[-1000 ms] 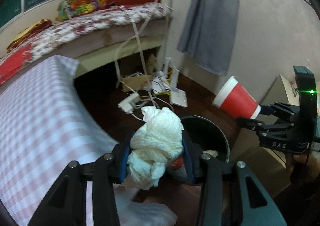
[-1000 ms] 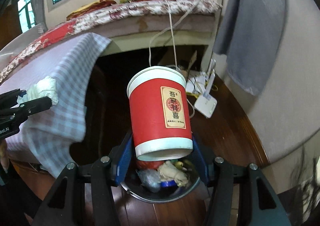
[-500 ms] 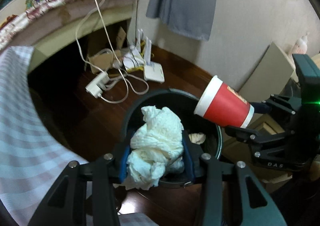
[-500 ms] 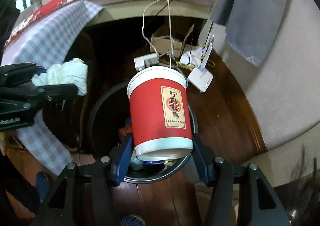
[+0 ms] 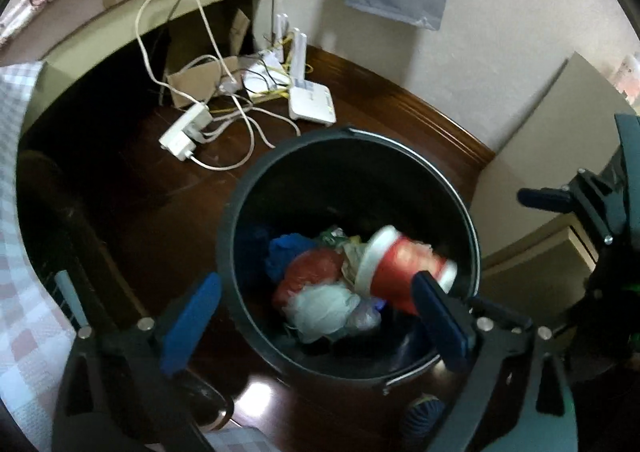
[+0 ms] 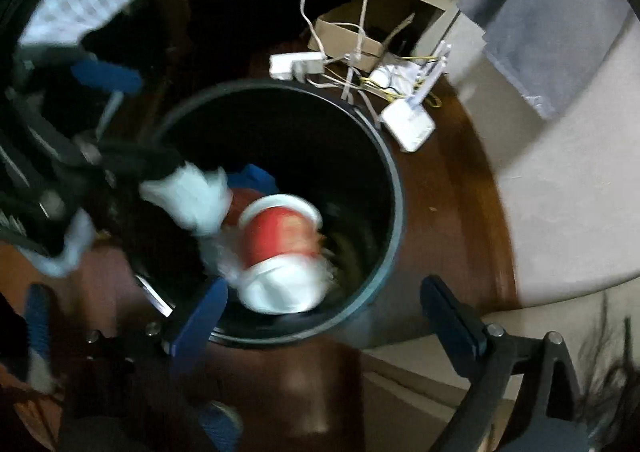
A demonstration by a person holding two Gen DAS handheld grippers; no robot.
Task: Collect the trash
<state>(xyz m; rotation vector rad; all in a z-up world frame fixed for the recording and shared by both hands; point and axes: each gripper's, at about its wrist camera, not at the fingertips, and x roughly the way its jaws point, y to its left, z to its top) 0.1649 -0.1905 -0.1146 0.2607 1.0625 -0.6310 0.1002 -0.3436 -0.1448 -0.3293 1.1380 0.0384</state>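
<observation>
— Our left gripper (image 5: 316,316) hangs over the round black trash bin (image 5: 256,187), its jaws opening wide with nothing pressed between the blue pads. Our right gripper (image 6: 324,318) is likewise spreading, empty.

— And the trash?

— The red paper cup with a white rim (image 5: 404,268) lies tilted inside the bin, just beyond our left gripper's right pad, on the heap of crumpled plastic bags (image 5: 320,292). From the right wrist it is a blur (image 6: 284,248) below our spread fingers, and the crumpled white paper towel (image 6: 192,195) shows beside it, blurred too, at the left gripper's tip.

— What differs from a second ago?

— Then we clamped the towel in the left and the cup in the right, above the bin. Both are let go. Farther off, the white power strip (image 5: 184,131) and white router (image 5: 312,103) lie on the dark wooden floor (image 5: 400,111).
</observation>
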